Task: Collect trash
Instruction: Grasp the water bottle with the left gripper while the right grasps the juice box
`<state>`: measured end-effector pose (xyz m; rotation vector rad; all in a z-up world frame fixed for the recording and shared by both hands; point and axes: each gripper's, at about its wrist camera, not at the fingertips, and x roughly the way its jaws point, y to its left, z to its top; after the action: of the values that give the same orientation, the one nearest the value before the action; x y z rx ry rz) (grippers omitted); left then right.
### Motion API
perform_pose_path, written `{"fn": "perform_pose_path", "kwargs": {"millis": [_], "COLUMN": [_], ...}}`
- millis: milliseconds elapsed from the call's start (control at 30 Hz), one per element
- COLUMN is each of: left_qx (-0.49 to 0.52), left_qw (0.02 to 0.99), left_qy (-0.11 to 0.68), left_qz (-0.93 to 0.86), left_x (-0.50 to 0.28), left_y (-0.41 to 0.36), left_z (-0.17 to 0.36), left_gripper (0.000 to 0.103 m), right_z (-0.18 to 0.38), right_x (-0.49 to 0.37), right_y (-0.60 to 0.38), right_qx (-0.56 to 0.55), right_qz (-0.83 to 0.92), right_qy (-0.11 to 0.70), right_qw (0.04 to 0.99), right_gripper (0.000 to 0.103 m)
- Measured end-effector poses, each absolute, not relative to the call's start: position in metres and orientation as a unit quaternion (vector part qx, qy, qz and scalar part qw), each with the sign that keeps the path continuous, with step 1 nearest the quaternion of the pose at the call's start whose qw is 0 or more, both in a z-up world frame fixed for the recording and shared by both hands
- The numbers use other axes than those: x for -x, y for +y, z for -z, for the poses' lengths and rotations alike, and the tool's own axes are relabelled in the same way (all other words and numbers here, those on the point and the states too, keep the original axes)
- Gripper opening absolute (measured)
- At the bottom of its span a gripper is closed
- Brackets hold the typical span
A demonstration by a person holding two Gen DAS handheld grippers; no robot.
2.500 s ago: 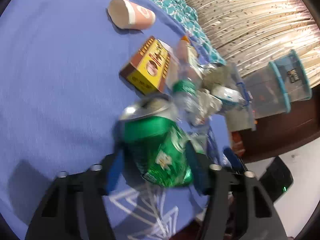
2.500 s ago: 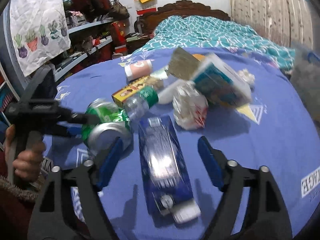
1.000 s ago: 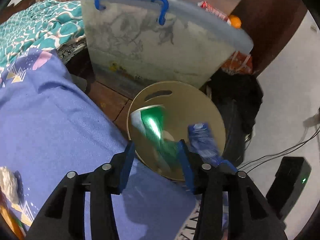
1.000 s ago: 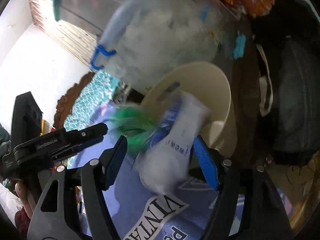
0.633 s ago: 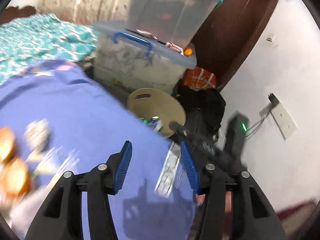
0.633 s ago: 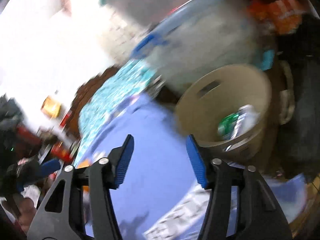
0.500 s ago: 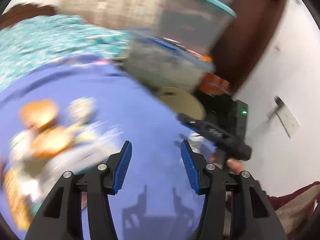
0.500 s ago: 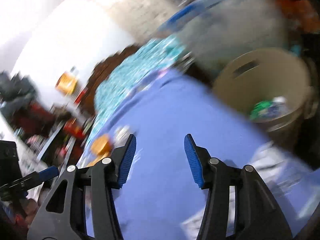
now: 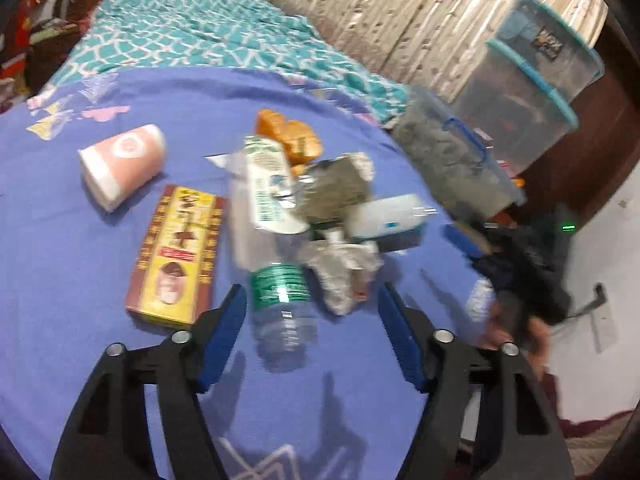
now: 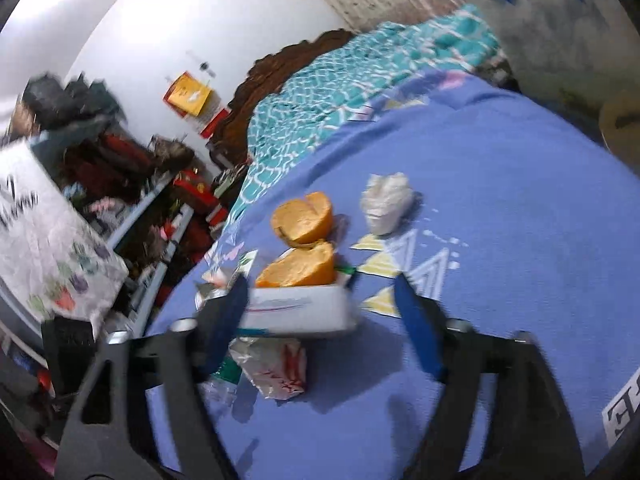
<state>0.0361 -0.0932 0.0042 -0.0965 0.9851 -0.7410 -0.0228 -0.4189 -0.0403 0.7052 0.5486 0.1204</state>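
Trash lies on the blue sheet [image 9: 48, 248]. My left gripper [image 9: 310, 330] is open and empty, just in front of a clear plastic bottle with a green label [image 9: 282, 300]. Beside the bottle lie a yellow and brown box [image 9: 176, 256], a pink paper cup [image 9: 124, 164], a crumpled wrapper [image 9: 344, 268], a white carton [image 9: 390, 222] and orange peels [image 9: 290, 136]. My right gripper [image 10: 320, 320] is open and empty, over a white box [image 10: 298, 308], with two orange halves [image 10: 302, 236], a crumpled white paper [image 10: 386, 202] and a red-printed wrapper [image 10: 276, 364] near it.
A teal patterned blanket [image 9: 192, 36] lies at the far end of the bed. Clear storage bins [image 9: 528, 76] stand to the right of the bed. The tan trash bin's rim [image 10: 622, 124] shows at the right edge. Cluttered shelves [image 10: 132, 200] stand on the left.
Both grippers dropped the green can and blue carton into the tan bin, opened, and swung back over the bed to the pile of trash.
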Motion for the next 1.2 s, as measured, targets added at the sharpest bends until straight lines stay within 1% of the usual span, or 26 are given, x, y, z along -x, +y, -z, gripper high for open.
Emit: {"fn": "perform_pose_path", "kwargs": {"millis": [33,100,133,267,300,333,367,400,433,467,533,700,800,833,867,900,1000,1033,1067,1100,1167,1200], "left_qx": [0.042,0.039,0.032,0.002,-0.005,-0.011,-0.015,-0.018,-0.013,-0.007,-0.003,-0.003,0.001,-0.002,-0.006,-0.015,-0.030,-0.029,-0.025,-0.016,-0.004,0.000], "left_qw": [0.814,0.811,0.812,0.814,0.812,0.811,0.810,0.810,0.805,0.804,0.801,0.801,0.799,0.797,0.796,0.795,0.796,0.799,0.802,0.807,0.814,0.815], "left_qy": [0.465,0.471,0.473,0.479,0.486,0.493,0.499,0.503,0.510,0.512,0.513,0.508,0.508,0.508,0.508,0.508,0.510,0.510,0.508,0.502,0.493,0.491], "left_qz": [0.346,0.343,0.341,0.330,0.323,0.314,0.308,0.301,0.302,0.304,0.308,0.316,0.322,0.326,0.329,0.332,0.326,0.318,0.314,0.312,0.308,0.307], "left_x": [-0.038,-0.043,-0.047,-0.061,-0.065,-0.068,-0.072,-0.073,-0.073,-0.073,-0.067,-0.038,-0.012,-0.003,0.005,0.014,0.029,0.031,0.031,0.030,0.026,0.023], "left_y": [-0.094,-0.098,-0.100,-0.123,-0.129,-0.133,-0.136,-0.137,-0.134,-0.131,-0.124,-0.096,-0.073,-0.067,-0.062,-0.057,-0.043,-0.040,-0.038,-0.037,-0.037,-0.039], "left_z": [-0.001,0.008,0.011,0.025,0.031,0.037,0.041,0.044,0.047,0.048,0.048,0.040,0.036,0.034,0.034,0.033,0.032,0.031,0.030,0.026,0.021,0.020], "left_gripper": [0.065,0.065,0.065,0.066,0.066,0.065,0.055,0.046,0.043,0.041,0.041,0.041,0.041,0.041,0.041,0.041,0.041,0.046,0.055,0.059,0.072,0.075], "right_z": [0.036,0.032,0.033,0.039,0.042,0.047,0.052,0.054,0.054,0.052,0.048,0.046,0.049,0.051,0.055,0.056,0.053,0.052,0.051,0.049,0.044,0.041], "right_x": [0.020,0.015,0.012,-0.012,-0.015,-0.016,-0.017,-0.015,-0.010,-0.003,0.011,0.036,0.046,0.050,0.054,0.056,0.064,0.060,0.057,0.051,0.035,0.028], "right_y": [-0.409,-0.392,-0.387,-0.350,-0.345,-0.342,-0.343,-0.346,-0.352,-0.357,-0.365,-0.380,-0.381,-0.382,-0.381,-0.381,-0.372,-0.368,-0.363,-0.359,-0.354,-0.352], "right_qx": [-0.318,-0.272,-0.250,-0.099,-0.079,-0.072,-0.078,-0.090,-0.114,-0.131,-0.146,-0.179,-0.184,-0.187,-0.198,-0.204,-0.195,-0.188,-0.179,-0.172,-0.164,-0.159], "right_qz": [-0.063,-0.070,-0.071,-0.071,-0.078,-0.089,-0.096,-0.099,-0.108,-0.113,-0.097,-0.060,-0.036,-0.033,-0.034,-0.035,-0.047,-0.052,-0.056,-0.057,-0.062,-0.062], "right_qy": [0.268,0.278,0.283,0.322,0.329,0.339,0.353,0.363,0.358,0.348,0.334,0.320,0.322,0.323,0.323,0.321,0.303,0.305,0.307,0.308,0.308,0.305], "right_qw": [0.907,0.919,0.923,0.939,0.938,0.934,0.927,0.922,0.920,0.921,0.926,0.928,0.928,0.927,0.925,0.924,0.932,0.932,0.933,0.934,0.935,0.937], "right_gripper": [0.091,0.098,0.099,0.099,0.084,0.065,0.036,0.026,0.025,0.021,0.020,0.020,0.025,0.033,0.065,0.088,0.087,0.087,0.087,0.087,0.087,0.089]}}
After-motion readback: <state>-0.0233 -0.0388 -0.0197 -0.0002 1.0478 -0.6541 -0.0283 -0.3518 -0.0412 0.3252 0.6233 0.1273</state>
